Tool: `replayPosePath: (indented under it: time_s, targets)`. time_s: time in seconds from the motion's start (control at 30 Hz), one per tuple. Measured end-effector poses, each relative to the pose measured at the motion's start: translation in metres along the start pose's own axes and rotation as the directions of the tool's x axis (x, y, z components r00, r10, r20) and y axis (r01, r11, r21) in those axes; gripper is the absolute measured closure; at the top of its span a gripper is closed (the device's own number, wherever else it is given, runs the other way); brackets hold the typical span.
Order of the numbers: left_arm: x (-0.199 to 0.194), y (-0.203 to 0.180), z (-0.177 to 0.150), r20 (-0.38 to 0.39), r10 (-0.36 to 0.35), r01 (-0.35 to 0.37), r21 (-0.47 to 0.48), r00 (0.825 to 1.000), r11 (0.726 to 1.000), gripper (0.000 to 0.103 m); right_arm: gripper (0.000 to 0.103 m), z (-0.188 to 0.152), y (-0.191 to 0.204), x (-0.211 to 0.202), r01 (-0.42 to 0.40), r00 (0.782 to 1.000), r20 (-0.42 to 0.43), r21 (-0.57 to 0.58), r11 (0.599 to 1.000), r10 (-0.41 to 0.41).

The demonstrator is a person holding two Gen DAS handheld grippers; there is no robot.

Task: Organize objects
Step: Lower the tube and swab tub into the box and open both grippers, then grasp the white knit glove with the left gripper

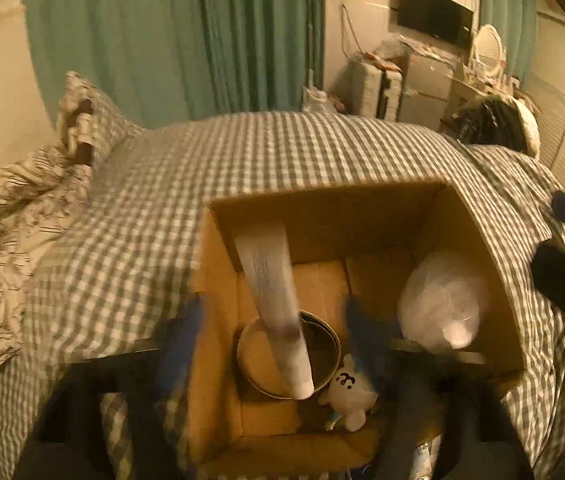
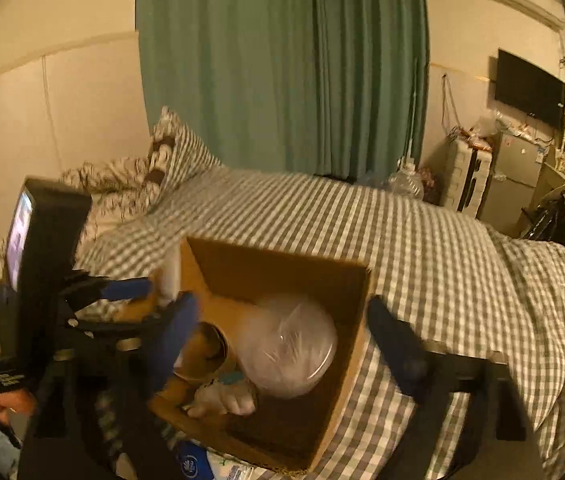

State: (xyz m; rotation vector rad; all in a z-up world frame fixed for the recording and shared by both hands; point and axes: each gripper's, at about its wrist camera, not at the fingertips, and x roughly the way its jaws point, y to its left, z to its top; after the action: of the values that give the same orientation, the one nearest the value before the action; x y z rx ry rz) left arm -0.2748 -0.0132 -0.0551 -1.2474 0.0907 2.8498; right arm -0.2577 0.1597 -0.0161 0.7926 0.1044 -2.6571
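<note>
An open cardboard box [image 1: 326, 204] sits on the checked bed. Inside are a round tin [image 1: 322, 356], a white tube [image 1: 272, 292] leaning across the tin, a small white plush toy [image 1: 352, 394] and a clear round plastic container [image 1: 442, 304]. My left gripper [image 1: 274, 340] hangs over the box with blurred blue fingers [image 1: 180, 344] wide apart and nothing between them. The box [image 2: 282, 264], the plastic container [image 2: 288, 346], the tin [image 2: 206, 350] and the plush [image 2: 222, 400] also show in the right wrist view. My right gripper [image 2: 278, 340] is open above the box, its fingers [image 2: 398, 354] straddling the box.
The bed has a grey checked cover [image 1: 242, 152], a pillow [image 1: 86, 116] and a rumpled patterned quilt [image 1: 6, 216] at the left. Green curtains [image 1: 186, 32] hang behind. A small fridge [image 2: 510, 176], a suitcase [image 2: 462, 176] and a wall television [image 2: 530, 86] stand at the right.
</note>
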Motion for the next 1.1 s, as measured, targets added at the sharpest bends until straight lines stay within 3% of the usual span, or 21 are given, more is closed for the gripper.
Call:
replayPosePath:
  time_s: [0.33,0.5,0.67,0.87,1.1]
  targets:
    - [-0.11,0.002,0.011,0.143,0.034,-0.032,-0.016,0.989,0.999,0.013,0.011,0.028,-0.001,-0.101,0.053,0.991,0.123,-0.021,0.998,-0.05]
    - [-0.179,0.0,0.001,0.235,0.035,-0.033,-0.016,0.971,0.999,0.007,0.011,0.03,0.018,-0.163,0.072,0.983,0.175,-0.042,0.997,-0.064]
    - [-0.226,-0.002,-0.022,0.28,0.033,-0.033,-0.004,0.959,0.999,0.003,0.011,0.025,0.033,-0.207,0.088,0.978,0.196,-0.069,0.994,-0.074]
    - [-0.235,-0.001,-0.069,0.255,0.014,-0.014,-0.004,0.967,1.0,0.0,0.011,-0.011,0.047,-0.231,0.113,0.981,0.169,-0.101,0.988,-0.095]
    - [-0.183,-0.003,-0.133,0.124,-0.003,0.009,-0.051,0.992,0.999,0.0,0.011,-0.078,0.047,-0.202,0.09,0.995,0.035,-0.044,0.995,-0.089]
